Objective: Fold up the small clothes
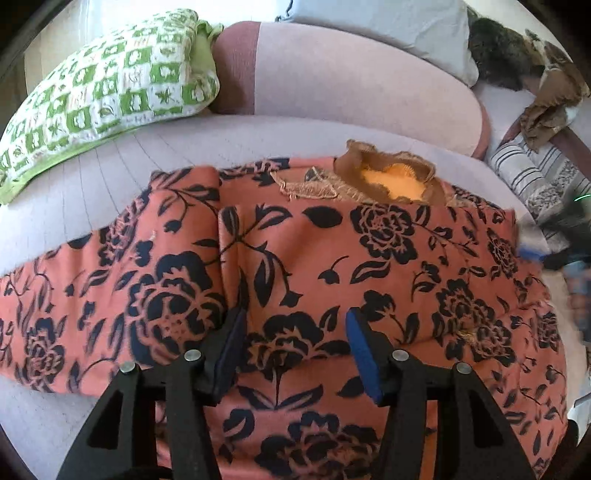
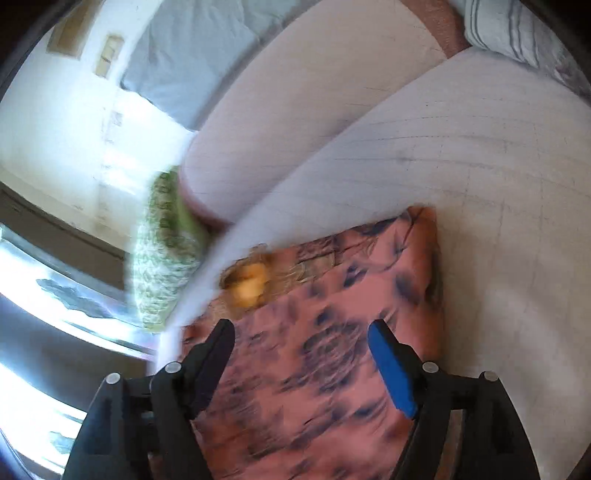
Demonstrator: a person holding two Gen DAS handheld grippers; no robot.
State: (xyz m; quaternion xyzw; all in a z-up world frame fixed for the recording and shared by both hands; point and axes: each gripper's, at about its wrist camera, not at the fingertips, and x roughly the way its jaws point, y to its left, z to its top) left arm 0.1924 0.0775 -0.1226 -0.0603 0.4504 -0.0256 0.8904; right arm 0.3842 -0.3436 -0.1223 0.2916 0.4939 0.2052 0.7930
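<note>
A rust-orange garment with black flowers lies spread on the pale sofa seat, its brown embroidered neckline with orange lining at the far side and a fold along its left part. My left gripper is open just above the garment's middle, holding nothing. In the right wrist view the same garment is blurred; my right gripper is open above it, empty. The right gripper also shows as a blur at the right edge of the left wrist view.
A green-and-white patterned cushion lies at the sofa's left end. The pink backrest runs behind. A grey pillow, a striped cushion and dark and brown clothes lie at the right. A bright window is to the left.
</note>
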